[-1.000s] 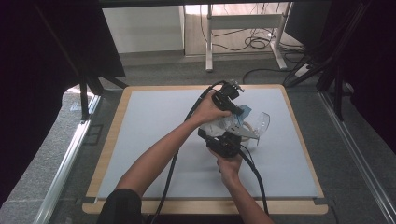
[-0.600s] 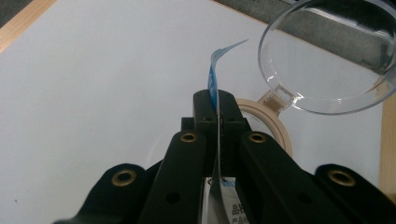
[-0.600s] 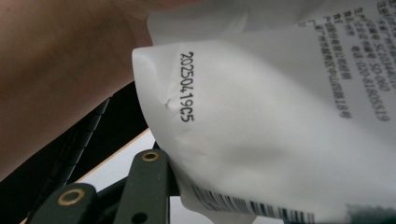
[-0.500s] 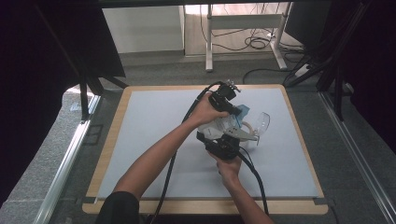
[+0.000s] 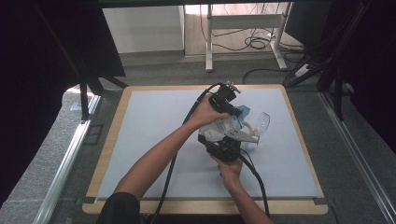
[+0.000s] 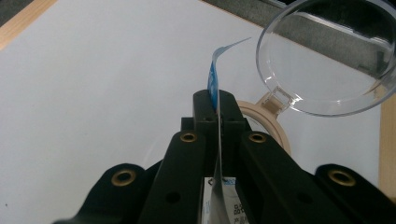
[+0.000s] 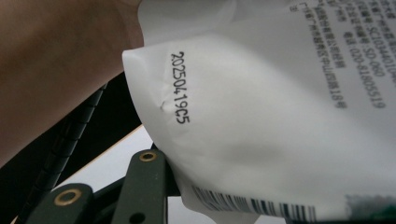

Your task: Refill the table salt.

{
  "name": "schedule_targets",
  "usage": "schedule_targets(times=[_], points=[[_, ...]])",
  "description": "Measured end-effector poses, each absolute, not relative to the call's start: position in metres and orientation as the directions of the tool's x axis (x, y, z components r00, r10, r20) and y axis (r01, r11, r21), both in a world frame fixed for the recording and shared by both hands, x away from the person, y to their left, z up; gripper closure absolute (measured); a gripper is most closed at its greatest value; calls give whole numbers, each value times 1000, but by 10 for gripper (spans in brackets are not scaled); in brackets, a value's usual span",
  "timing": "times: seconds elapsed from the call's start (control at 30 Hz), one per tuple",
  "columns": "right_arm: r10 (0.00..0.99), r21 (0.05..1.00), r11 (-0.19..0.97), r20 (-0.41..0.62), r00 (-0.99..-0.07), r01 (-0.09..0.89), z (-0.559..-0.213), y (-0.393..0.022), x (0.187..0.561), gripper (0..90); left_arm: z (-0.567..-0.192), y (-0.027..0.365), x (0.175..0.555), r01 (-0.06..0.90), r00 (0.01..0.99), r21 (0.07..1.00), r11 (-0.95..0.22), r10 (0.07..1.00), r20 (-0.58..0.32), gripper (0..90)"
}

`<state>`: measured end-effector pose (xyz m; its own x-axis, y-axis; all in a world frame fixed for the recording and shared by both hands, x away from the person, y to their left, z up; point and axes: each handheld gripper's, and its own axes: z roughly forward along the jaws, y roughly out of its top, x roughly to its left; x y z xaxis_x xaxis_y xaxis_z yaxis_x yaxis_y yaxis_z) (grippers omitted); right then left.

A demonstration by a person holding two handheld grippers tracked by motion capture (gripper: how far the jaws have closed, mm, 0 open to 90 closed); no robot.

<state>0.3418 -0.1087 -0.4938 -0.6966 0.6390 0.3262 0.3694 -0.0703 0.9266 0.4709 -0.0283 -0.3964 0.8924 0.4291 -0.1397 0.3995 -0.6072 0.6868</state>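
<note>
Little has shifted since the earlier frame; both hands remain nearly in place. Left gripper (image 6: pixel 217 100) is clamped on the blue edge of the pouch (image 5: pixel 223 127), which hangs between it and the right gripper (image 5: pixel 225 148). Right jaws stand partly apart against the pouch; a grip cannot be confirmed. The pinch should be kept firm. Beyond the left gripper lies a clear lid (image 6: pixel 327 60) on the white mat (image 5: pixel 154 116). Grey floor (image 5: pixel 56 140) surrounds the table.

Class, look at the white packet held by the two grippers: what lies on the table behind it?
Behind the white packet lies a beige ring with a clear round lid hinged to it. The packet hides part of the ring.
</note>
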Motion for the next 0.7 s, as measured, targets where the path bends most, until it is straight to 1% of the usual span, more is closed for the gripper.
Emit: schedule_targets(times=[0.3,0.7], points=[[646,923,-46,320,-693,383,-498,-113,340,618,-396,-27,469,400,891,696,-596,431,-143,896],[661,926,5,281,-696,378,-506,-118,336,597,-396,-19,466,402,889,709,-580,431,-151,896]])
